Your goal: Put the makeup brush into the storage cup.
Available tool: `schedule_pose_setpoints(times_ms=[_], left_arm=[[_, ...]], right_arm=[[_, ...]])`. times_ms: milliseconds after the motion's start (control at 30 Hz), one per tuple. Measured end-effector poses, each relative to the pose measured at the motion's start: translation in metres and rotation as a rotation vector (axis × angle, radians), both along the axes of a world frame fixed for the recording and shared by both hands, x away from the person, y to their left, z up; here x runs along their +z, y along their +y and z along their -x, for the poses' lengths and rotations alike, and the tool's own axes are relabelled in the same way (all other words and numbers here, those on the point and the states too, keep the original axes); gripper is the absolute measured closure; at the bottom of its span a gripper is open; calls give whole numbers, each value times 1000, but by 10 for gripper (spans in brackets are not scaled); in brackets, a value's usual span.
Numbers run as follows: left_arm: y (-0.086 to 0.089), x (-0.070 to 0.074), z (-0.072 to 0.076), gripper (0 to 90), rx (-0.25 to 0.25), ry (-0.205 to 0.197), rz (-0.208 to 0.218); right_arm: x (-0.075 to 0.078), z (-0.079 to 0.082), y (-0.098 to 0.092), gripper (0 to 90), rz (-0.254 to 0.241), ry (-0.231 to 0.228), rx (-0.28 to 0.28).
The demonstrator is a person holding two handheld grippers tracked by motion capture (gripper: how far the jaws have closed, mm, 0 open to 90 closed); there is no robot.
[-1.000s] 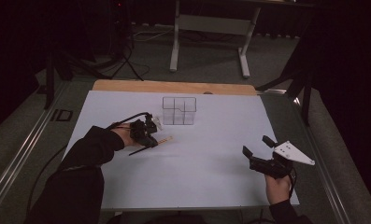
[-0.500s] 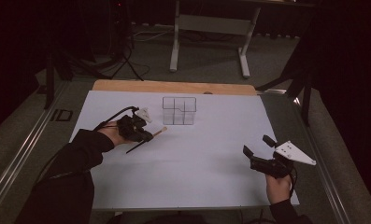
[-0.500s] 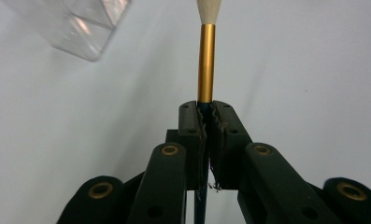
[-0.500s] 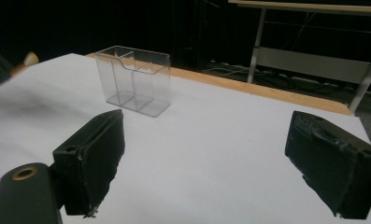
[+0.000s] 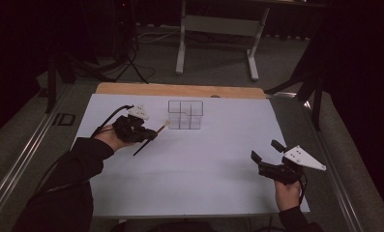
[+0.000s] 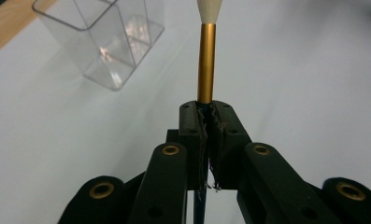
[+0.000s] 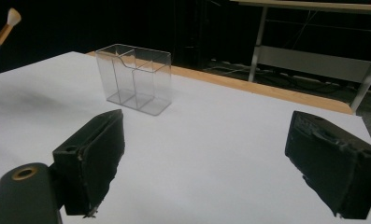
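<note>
High view — white table, wood far edge, dark room; left gripper clamps brush, right gripper spread empty.

My table has a white top with a wooden strip along its far edge. Behind it, at the top of the frame, stands a metal bench on a grey floor. The room is dark all around.
</note>
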State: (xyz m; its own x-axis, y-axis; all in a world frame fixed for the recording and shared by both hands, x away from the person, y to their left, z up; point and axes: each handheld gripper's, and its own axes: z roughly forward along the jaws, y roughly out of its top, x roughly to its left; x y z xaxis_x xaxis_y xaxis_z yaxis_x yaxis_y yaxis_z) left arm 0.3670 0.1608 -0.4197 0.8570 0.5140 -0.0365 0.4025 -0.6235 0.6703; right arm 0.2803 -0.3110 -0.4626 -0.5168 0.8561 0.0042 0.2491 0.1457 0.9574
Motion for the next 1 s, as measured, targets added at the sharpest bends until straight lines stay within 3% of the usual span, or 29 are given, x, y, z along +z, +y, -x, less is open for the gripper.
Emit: schedule_pose_setpoints(times_ms=[33,67,200,233,300,333,367,400,433,500,700,733,900,1000], left_arm=[[0,1,0,845,0,14,22],[0,2,1,845,4,-5,26],[-1,7,4,845,3,-4,56],[-1,8,5,845,7,-22,51],[0,9,6,845,13,-18,76],[0,10,8,845,28,-36,78],[1,11,8,846,24,-27,90],[1,11,9,845,39,-47,93],[2,12,10,846,37,-37,111],[2,12,13,846,54,-56,129],[4,10,17,846,74,-54,182],[4,10,18,845,84,-74,179],[6,7,21,845,90,-103,224],[7,5,24,846,129,-138,256]], right_arm=[[0,0,0,119,0,0,0],[0,0,0,119,0,-1,1],[0,0,0,119,0,2,-4],[0,0,-1,119,-4,3,-5],[0,0,0,119,-5,6,-5],[0,0,0,119,-4,7,-6],[0,0,0,120,-3,4,-4],[0,0,0,119,2,1,-4],[0,0,0,119,3,-2,-4],[0,0,0,120,3,0,-4],[0,0,0,119,-1,3,-5],[0,0,0,120,1,3,-5],[0,0,1,120,0,0,-4],[0,0,1,120,0,1,-1]])
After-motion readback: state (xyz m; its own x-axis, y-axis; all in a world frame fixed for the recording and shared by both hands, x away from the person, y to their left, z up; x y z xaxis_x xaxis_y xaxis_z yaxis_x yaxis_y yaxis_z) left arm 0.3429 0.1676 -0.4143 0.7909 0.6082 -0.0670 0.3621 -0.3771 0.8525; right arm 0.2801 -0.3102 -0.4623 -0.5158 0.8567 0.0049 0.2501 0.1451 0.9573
